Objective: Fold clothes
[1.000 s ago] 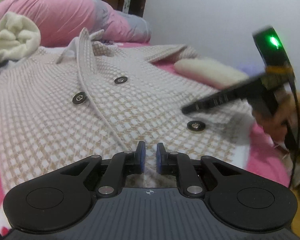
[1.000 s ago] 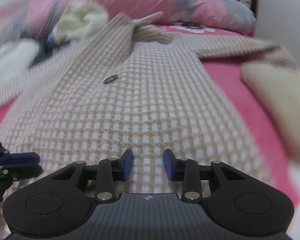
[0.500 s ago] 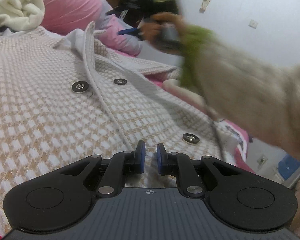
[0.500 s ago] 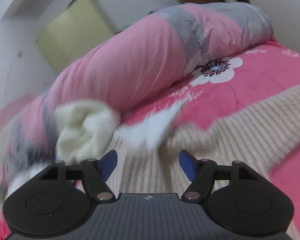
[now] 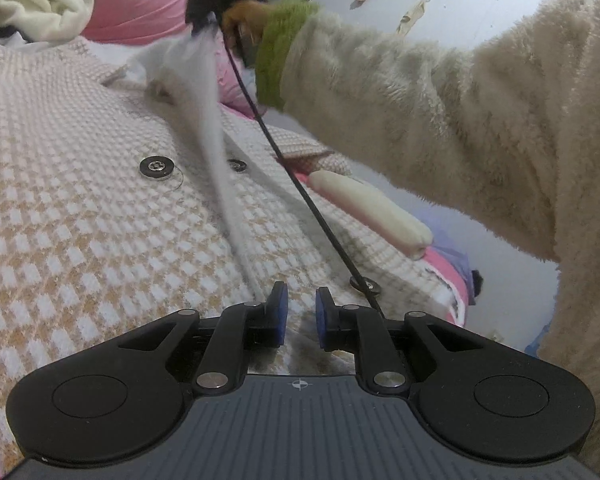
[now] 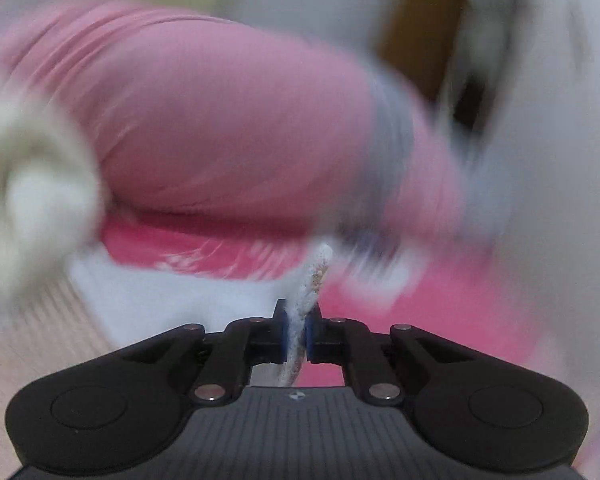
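- Left gripper [image 5: 298, 314]: fingers [image 5: 278, 312] parted by a narrow gap, nothing between them, sitting low over the near hem of the coat [image 5: 80, 208].
- Right gripper [image 6: 296, 334]: fingers [image 6: 281, 332] clamped on a thin white-and-tan edge of the coat [image 6: 314, 276], which sticks up and forward out of the grip.
- Left view: right gripper [image 5: 210, 2] is at the far collar end, with a blurred strip of coat front [image 5: 212, 120] raised from it down toward the near hem.
- Coat lies spread flat on the bed [image 5: 454, 276], checked tan and white; 3 dark buttons show, 1 large [image 5: 155, 167], 1 further back [image 5: 237, 165], 1 near the hem [image 5: 365, 285] crossed by a black cable [image 5: 300, 188].
- Right hand [image 5: 240, 14] and fuzzy cream sleeve [image 5: 440, 120] with green cuff [image 5: 278, 52] reach across over the coat.
- Cream roll [image 5: 370, 212] lies beside the coat's right edge.
- Pink pillow [image 6: 220, 120] behind the collar; bundled cream fleece [image 5: 40, 0] at far left.
- Right view is heavily motion-blurred.
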`<move>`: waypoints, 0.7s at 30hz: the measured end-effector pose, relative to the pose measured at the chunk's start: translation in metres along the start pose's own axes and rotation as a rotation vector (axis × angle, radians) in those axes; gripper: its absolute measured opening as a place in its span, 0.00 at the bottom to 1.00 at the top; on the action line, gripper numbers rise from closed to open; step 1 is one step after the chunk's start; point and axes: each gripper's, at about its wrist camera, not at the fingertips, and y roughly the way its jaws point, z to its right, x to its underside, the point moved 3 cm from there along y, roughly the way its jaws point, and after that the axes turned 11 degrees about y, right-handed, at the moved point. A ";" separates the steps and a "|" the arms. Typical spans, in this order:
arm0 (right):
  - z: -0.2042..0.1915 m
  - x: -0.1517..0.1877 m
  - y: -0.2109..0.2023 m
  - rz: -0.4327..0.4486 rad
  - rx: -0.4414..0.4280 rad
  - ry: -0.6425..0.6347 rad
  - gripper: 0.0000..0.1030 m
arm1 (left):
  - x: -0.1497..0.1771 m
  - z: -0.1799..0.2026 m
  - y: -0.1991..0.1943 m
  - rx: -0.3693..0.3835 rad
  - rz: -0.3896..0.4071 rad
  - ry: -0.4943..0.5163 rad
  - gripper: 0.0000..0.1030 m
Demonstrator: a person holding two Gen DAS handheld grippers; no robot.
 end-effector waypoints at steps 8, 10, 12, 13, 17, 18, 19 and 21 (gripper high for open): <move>-0.128 0.003 0.006 -0.074 -0.196 -0.218 0.08 | 0.000 -0.003 0.001 0.005 0.006 -0.014 0.14; -0.134 0.004 0.025 -0.129 -0.307 -0.064 0.10 | -0.001 -0.004 0.001 0.005 0.008 -0.017 0.14; -0.136 0.012 0.045 -0.203 -0.423 0.049 0.21 | 0.000 -0.003 0.000 0.007 0.008 -0.022 0.14; -0.132 0.013 0.049 -0.217 -0.446 0.088 0.25 | 0.001 -0.003 -0.001 0.006 0.009 -0.022 0.14; -0.073 0.000 0.035 -0.130 -0.560 0.371 0.45 | 0.003 0.000 -0.004 0.004 0.011 -0.020 0.14; -0.047 -0.005 0.025 -0.084 -0.590 0.468 0.46 | 0.003 0.000 -0.005 0.004 0.012 -0.021 0.14; -0.021 -0.011 0.016 -0.039 -0.618 0.565 0.46 | 0.004 0.000 -0.005 0.004 0.012 -0.021 0.14; 0.022 -0.020 0.001 0.009 -0.605 0.671 0.46 | 0.005 0.001 -0.007 0.004 0.012 -0.023 0.14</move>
